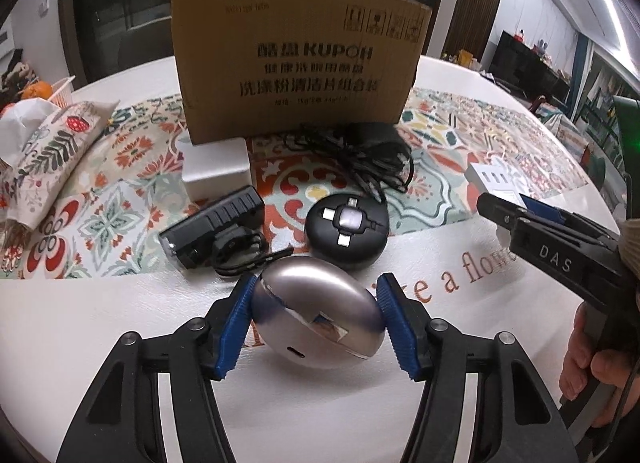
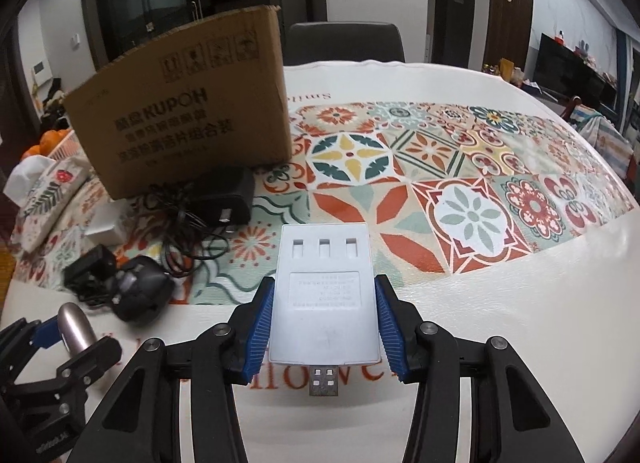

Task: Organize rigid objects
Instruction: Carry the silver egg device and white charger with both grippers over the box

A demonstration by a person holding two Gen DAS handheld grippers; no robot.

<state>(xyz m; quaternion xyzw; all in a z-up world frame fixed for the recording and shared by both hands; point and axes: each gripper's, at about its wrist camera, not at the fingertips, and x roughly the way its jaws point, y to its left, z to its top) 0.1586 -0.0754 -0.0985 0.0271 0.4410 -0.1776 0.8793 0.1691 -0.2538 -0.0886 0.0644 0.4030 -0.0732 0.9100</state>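
Observation:
My left gripper (image 1: 316, 323) is shut on a silver egg-shaped device (image 1: 316, 311), held just above the white table near its front edge. My right gripper (image 2: 324, 327) is shut on a flat white USB hub (image 2: 324, 295) with three ports and a USB plug pointing back at the camera. The hub also shows in the left wrist view (image 1: 494, 177), at the right. The silver device shows in the right wrist view (image 2: 74, 325) at the lower left. A brown cardboard box (image 1: 292, 63) stands upright at the back of the table.
In front of the box lie a white cube adapter (image 1: 216, 173), a black adapter with tangled cable (image 1: 360, 151), a black battery charger (image 1: 212, 229) and a round black cable reel (image 1: 346, 229). A fabric tissue pouch (image 1: 44, 159) lies at the left. A patterned tablecloth (image 2: 460, 191) covers the table.

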